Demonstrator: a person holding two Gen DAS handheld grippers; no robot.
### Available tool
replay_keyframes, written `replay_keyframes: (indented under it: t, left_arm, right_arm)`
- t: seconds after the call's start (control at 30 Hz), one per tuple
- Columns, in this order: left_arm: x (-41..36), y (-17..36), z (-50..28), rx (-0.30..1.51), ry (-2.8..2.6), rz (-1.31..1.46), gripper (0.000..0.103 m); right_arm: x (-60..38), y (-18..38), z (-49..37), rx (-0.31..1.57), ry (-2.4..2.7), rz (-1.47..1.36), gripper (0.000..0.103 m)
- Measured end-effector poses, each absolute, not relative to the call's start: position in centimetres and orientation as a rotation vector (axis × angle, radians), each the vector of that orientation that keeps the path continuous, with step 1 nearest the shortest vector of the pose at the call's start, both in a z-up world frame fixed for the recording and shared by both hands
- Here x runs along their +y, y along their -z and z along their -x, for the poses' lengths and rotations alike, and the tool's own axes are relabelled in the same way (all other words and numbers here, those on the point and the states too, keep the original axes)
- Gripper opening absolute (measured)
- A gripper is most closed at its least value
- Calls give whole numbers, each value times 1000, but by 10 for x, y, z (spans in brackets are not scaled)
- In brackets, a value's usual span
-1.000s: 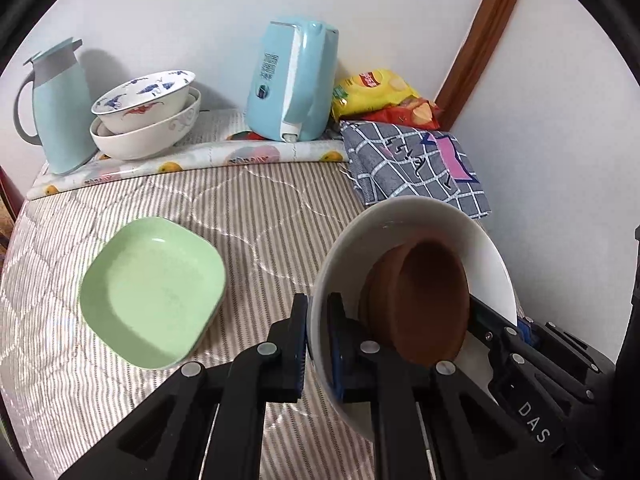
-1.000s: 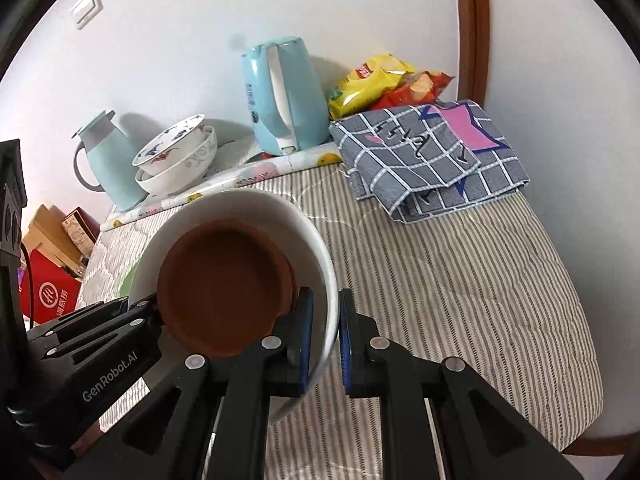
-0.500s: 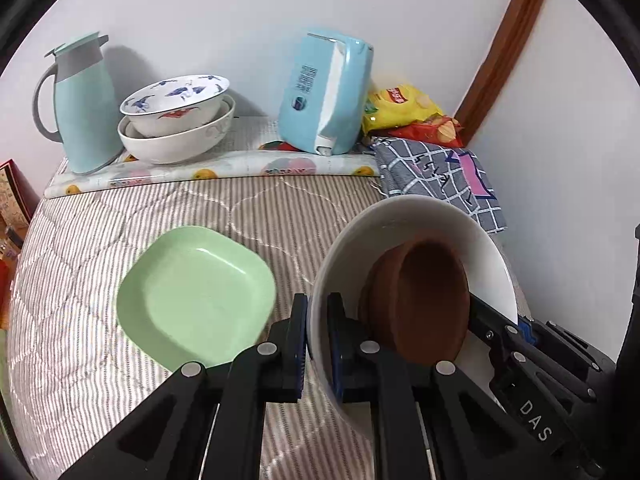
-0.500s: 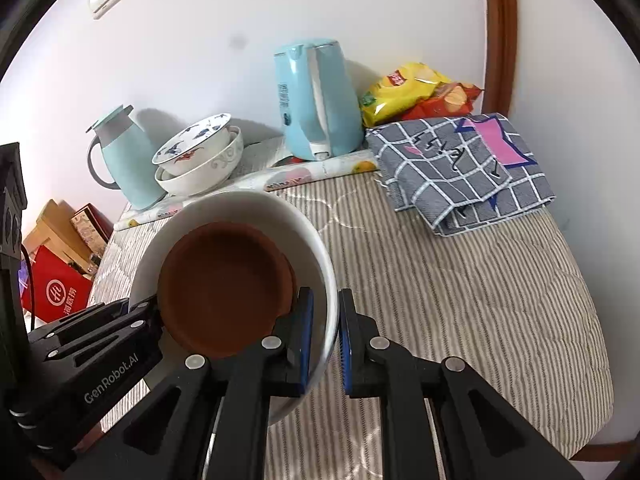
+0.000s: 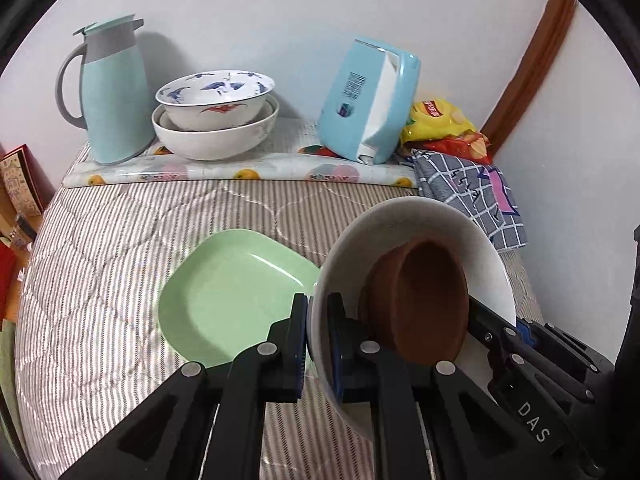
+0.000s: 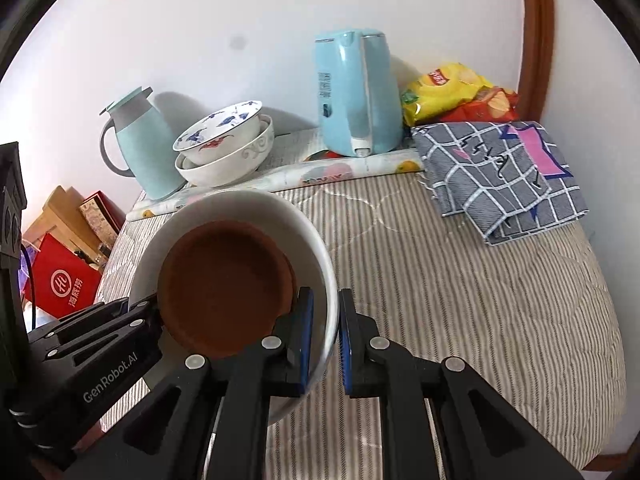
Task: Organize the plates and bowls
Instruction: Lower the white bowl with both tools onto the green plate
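Both grippers, L [image 5: 318, 338] & R [image 6: 323, 336], pinch opposite rims of white bowl [image 5: 416, 220] w/ brown dish [image 6: 224, 284] inside, held above bench [image 6: 460, 280], partly over green plate [image 5: 236, 296] mid-bench.

Quilted striped cloth over the table [image 6: 460, 280], soft and matt. Smooth white glazed ceramic for the big bowl [image 5: 420, 220], with a matt brown dish [image 5: 424, 300], earthenware-like, inside. Pale green plate [image 5: 224, 296] at near left, smooth with a soft sheen, probably plastic. Glossy painted porcelain on the stacked bowls [image 5: 216, 100] at far left. Shiny light-blue plastic on the kettle [image 6: 356, 96]; satin finish on the jug [image 5: 112, 88]. Woven checked cloth [image 6: 500, 172] at far right, crinkly glossy foil snack bags [image 6: 452, 92] behind. Matt black plastic with metal screws on the left tool [image 5: 318, 344] and right tool [image 6: 326, 340].
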State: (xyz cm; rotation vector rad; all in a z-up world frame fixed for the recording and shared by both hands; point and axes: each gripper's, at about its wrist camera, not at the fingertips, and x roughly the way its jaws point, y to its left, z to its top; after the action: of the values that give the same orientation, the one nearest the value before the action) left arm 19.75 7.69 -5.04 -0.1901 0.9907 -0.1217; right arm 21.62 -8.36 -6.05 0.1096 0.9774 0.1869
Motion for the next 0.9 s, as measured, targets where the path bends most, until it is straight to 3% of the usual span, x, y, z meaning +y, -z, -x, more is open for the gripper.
replay_keyframes:
  t: [0.9]
  left_arm:
    - [138,85,-225,1034,23,241,10]
  right_arm:
    - [-16,93,-258,1032,-272,-64,12]
